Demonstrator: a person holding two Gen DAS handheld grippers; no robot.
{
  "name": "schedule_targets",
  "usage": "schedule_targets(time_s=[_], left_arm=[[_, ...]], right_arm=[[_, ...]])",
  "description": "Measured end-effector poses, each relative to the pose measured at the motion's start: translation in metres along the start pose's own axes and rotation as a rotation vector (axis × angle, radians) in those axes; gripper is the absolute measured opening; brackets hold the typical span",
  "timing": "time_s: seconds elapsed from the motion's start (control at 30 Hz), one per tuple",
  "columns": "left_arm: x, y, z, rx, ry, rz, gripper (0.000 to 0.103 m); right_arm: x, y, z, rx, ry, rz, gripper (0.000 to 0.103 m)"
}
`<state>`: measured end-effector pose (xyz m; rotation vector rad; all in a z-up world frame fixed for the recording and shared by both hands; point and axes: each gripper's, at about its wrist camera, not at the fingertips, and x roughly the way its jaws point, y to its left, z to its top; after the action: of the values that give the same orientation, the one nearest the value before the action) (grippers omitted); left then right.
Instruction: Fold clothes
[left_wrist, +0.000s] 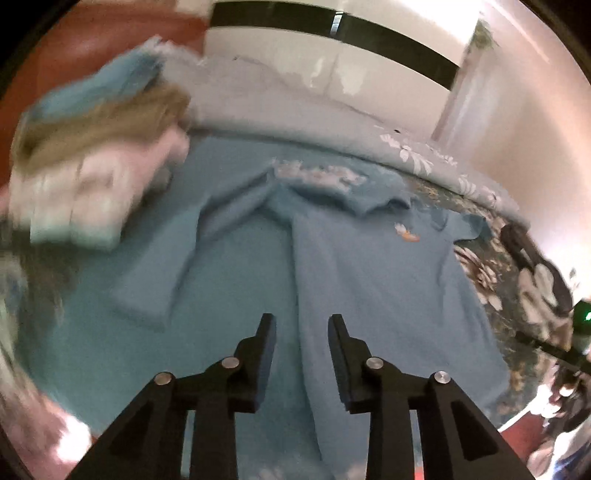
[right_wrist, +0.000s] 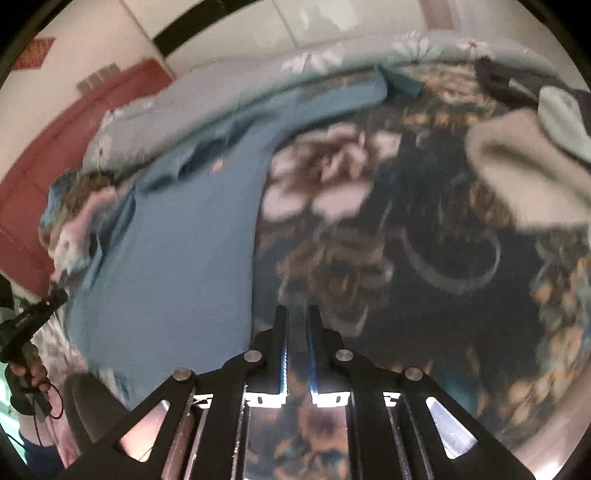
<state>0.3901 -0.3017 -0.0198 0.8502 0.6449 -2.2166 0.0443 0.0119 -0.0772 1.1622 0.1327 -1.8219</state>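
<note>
A light blue T-shirt (left_wrist: 369, 280) lies flat on the bed with one sleeve (left_wrist: 155, 284) folded across to the left. A small orange print sits near its collar. My left gripper (left_wrist: 302, 319) hovers just above the shirt's lower part, open, with nothing between its fingers. The right wrist view shows the same shirt (right_wrist: 177, 240) to the left. There my right gripper (right_wrist: 297, 310) is over the dark floral bedspread (right_wrist: 369, 240) beside the shirt's edge. It is shut to a thin slit and holds nothing. A hand (right_wrist: 29, 369) at the far left holds the left gripper (right_wrist: 35, 317).
A blurred stack of folded clothes (left_wrist: 92, 177) lies left of the shirt. Loose garments, one beige (right_wrist: 517, 173) and one pale green (right_wrist: 561, 110), lie at the right of the bed. A white wall (left_wrist: 332, 70) rises behind the bed, with a red surface (right_wrist: 74, 129) at the left.
</note>
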Motion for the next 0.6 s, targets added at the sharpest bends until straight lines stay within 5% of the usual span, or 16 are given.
schedule_targets(time_s=[0.1, 0.2, 0.27, 0.33, 0.4, 0.6], left_arm=[[0.024, -0.013, 0.040, 0.094, -0.003, -0.019, 0.060], [0.061, -0.026, 0.074, 0.206, 0.020, 0.014, 0.060], [0.091, -0.031, 0.093, 0.277, 0.045, 0.032, 0.060], [0.121, -0.032, 0.112, 0.335, 0.079, 0.048, 0.060], [0.150, -0.031, 0.126, 0.400, 0.111, 0.063, 0.060], [0.215, -0.023, 0.143, 0.609, 0.196, 0.143, 0.060]], right_arm=[[0.007, 0.006, 0.030, -0.015, -0.024, 0.000, 0.009], [0.025, 0.021, 0.065, -0.070, -0.028, -0.002, 0.010], [0.045, 0.046, 0.091, -0.144, -0.024, -0.005, 0.017], [0.067, 0.063, 0.117, -0.220, -0.016, -0.015, 0.035], [0.089, 0.077, 0.141, -0.293, -0.007, -0.024, 0.039], [0.155, 0.098, 0.203, -0.501, 0.046, -0.128, 0.041]])
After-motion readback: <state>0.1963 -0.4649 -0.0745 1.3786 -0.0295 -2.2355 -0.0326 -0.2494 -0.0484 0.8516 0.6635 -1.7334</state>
